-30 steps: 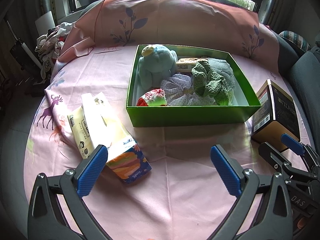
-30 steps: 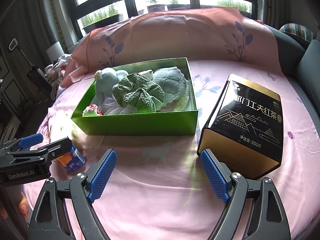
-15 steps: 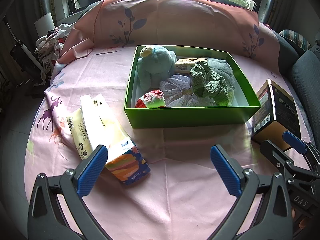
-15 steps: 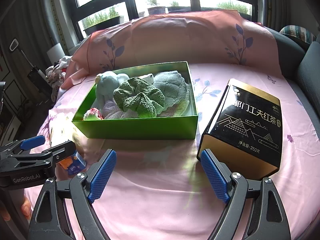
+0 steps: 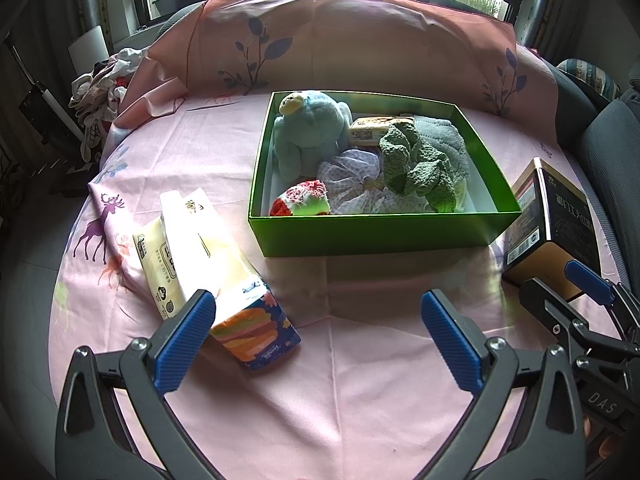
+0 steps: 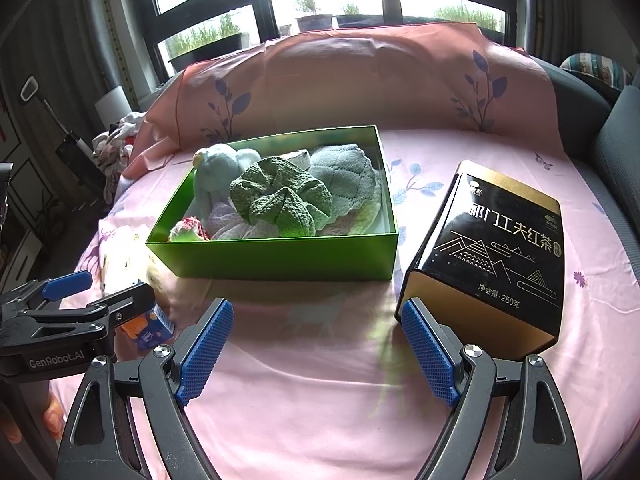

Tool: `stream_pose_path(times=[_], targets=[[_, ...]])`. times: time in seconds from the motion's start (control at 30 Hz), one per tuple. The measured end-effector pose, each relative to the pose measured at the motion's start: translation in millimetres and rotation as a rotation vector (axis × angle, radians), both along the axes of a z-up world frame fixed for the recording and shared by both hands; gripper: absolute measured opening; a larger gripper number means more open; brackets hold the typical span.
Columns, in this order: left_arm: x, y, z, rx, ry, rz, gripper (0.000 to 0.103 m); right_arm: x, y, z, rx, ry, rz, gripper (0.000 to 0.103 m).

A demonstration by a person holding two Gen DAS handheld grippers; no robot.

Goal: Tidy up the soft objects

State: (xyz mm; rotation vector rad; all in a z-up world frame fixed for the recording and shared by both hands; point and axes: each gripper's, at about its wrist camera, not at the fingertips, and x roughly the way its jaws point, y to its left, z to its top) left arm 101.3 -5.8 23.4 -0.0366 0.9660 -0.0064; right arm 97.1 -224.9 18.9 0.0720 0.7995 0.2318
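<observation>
A green box (image 5: 380, 234) (image 6: 280, 258) on the pink cloth holds soft things: a light blue plush toy (image 5: 310, 128) (image 6: 216, 176), a dark green knitted cloth (image 5: 416, 164) (image 6: 280, 198), a grey-blue towel (image 5: 444, 136) (image 6: 344, 178), a checked white fabric piece (image 5: 352, 176) and a red, white and green knitted piece (image 5: 302, 200). My left gripper (image 5: 316, 320) hangs open over bare cloth in front of the box. Its left pad sits next to the tissue packs (image 5: 208, 248). My right gripper (image 6: 316, 332) is open too, its right pad close to the black and gold tea tin (image 6: 500, 264) (image 5: 552, 224).
The round table's pink cloth (image 5: 340, 380) has bare space in front of the box. A draped backrest (image 5: 360, 40) rises behind. A pile of clothes (image 5: 100, 84) lies at the far left. Grey seat cushions (image 5: 612, 128) stand on the right.
Both views have slipped back a little from the box, which sits slightly farther up the pictures. Both grippers keep the same wide opening.
</observation>
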Motion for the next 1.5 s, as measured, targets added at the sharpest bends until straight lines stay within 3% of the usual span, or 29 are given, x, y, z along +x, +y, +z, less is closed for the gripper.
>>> stream_pose_path(times=[1.5], targets=[[2.7,-2.3,1.7,-0.004,-0.006,-0.006,0.102,2.0,-2.9,5.9,-0.001,-0.015,0.001,0.086]])
